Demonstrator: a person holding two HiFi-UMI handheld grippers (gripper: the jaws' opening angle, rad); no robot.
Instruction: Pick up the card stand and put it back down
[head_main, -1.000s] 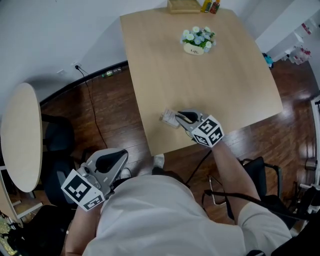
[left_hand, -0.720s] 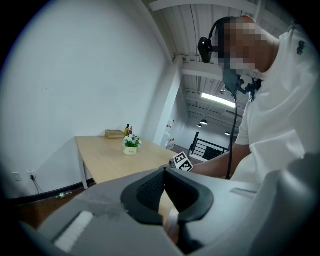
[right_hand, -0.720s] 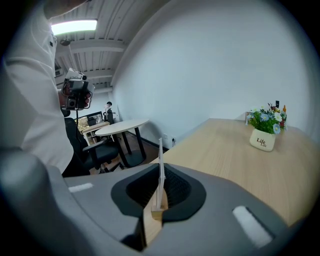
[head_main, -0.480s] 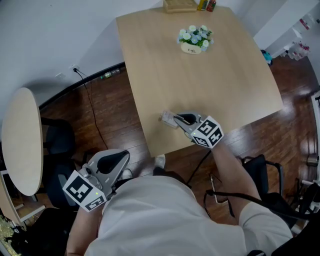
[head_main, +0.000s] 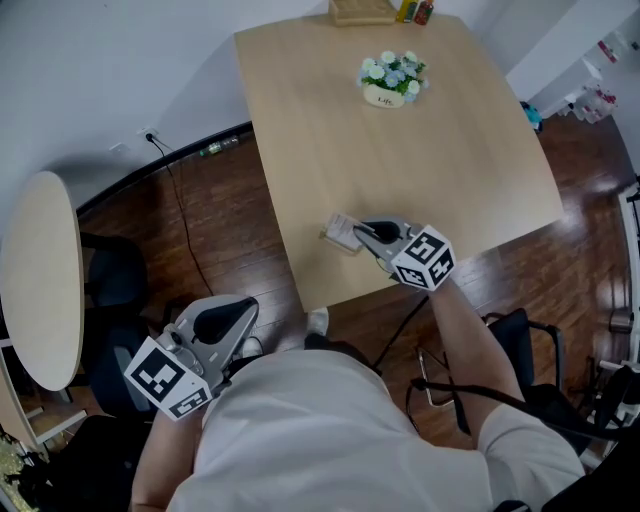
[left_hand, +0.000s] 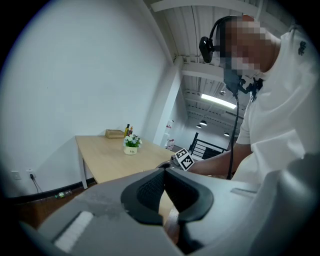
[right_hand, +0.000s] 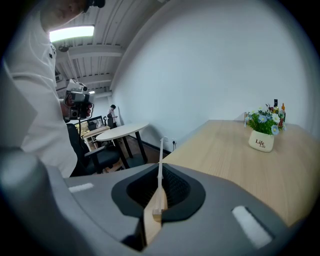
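Note:
The card stand (head_main: 341, 231), a small wooden base carrying a clear upright card, is near the front left edge of the light wooden table (head_main: 450, 160). My right gripper (head_main: 372, 236) is shut on it from the right. In the right gripper view the card stand (right_hand: 159, 192) shows edge-on, pinched between the dark pads of the right gripper (right_hand: 160, 175). I cannot tell whether its base touches the table. My left gripper (head_main: 215, 328) hangs off the table beside the person's body. In its own view the left gripper (left_hand: 165, 175) is shut with nothing held.
A white pot of flowers (head_main: 392, 80) stands toward the table's far side, with a wooden box (head_main: 365, 12) and bottles at the far edge. A round table (head_main: 40, 275) and dark chairs stand at left. A cable (head_main: 185, 215) lies on the wood floor.
The right gripper's jaws have come together on the card stand. The gripper and the stand have shifted slightly up and to the right in the head view. The left gripper stays put.

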